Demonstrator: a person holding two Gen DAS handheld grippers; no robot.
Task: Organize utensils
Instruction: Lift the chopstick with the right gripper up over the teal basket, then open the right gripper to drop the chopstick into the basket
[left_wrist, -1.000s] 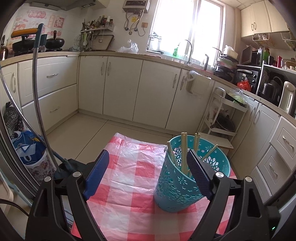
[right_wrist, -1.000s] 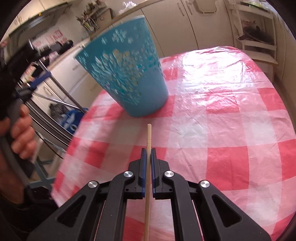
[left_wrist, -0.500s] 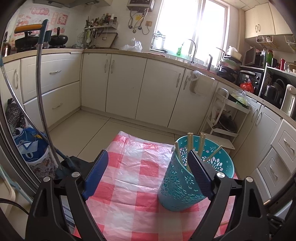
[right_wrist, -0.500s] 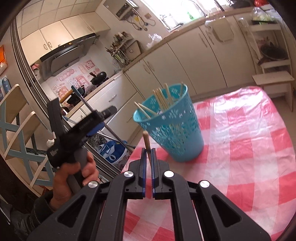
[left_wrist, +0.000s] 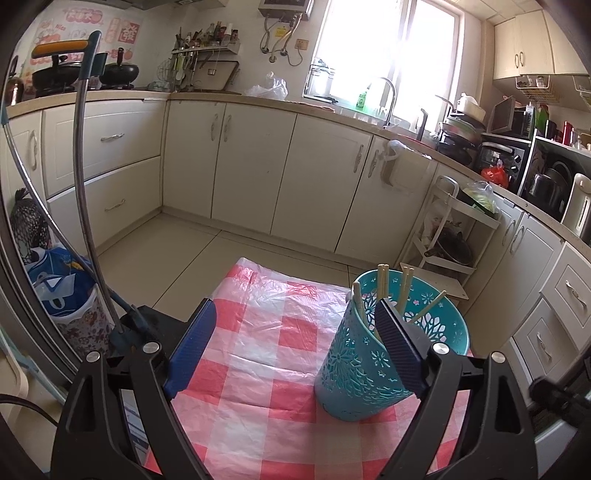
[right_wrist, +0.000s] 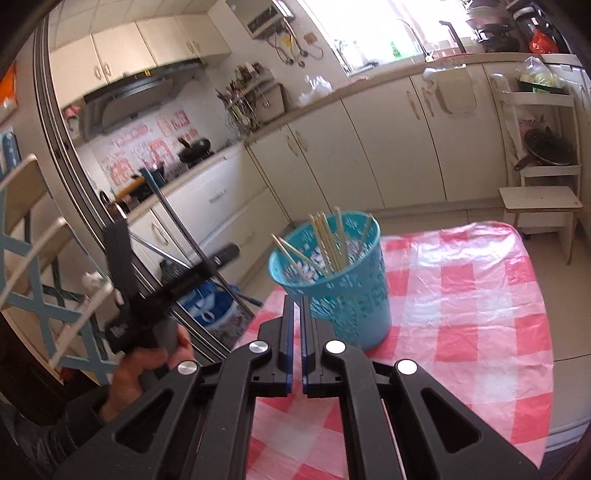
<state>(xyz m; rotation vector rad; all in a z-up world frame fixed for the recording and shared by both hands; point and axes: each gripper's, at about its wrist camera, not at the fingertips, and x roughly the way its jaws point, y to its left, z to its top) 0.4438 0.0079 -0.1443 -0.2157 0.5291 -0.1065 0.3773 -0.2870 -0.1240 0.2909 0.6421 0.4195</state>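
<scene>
In the left wrist view, a blue bag sits on the floor at the far left, beside two bent metal poles. Next comes the left claw, its jaws spread wide with nothing between them but the red and white checked cloth that covers the surface. Right of the middle stands the teal basket, upright on the cloth. The claw's right-hand finger crosses in front of the basket's near rim; whether it touches the basket cannot be told. Several pale chopsticks stand in the basket, leaning at different angles with their ends above the rim.

In the right wrist view, a hand at the far left grips the handle of the left claw, which hangs over the left edge of the surface. In the middle is the right claw, raised above the cloth, its jaws closed to a thin slit; whether anything is pinched there cannot be told. Just past its tips stands the basket with the chopsticks fanned out inside. To the right the cloth lies bare, and beyond the far corner a small white stool stands on the floor.
</scene>
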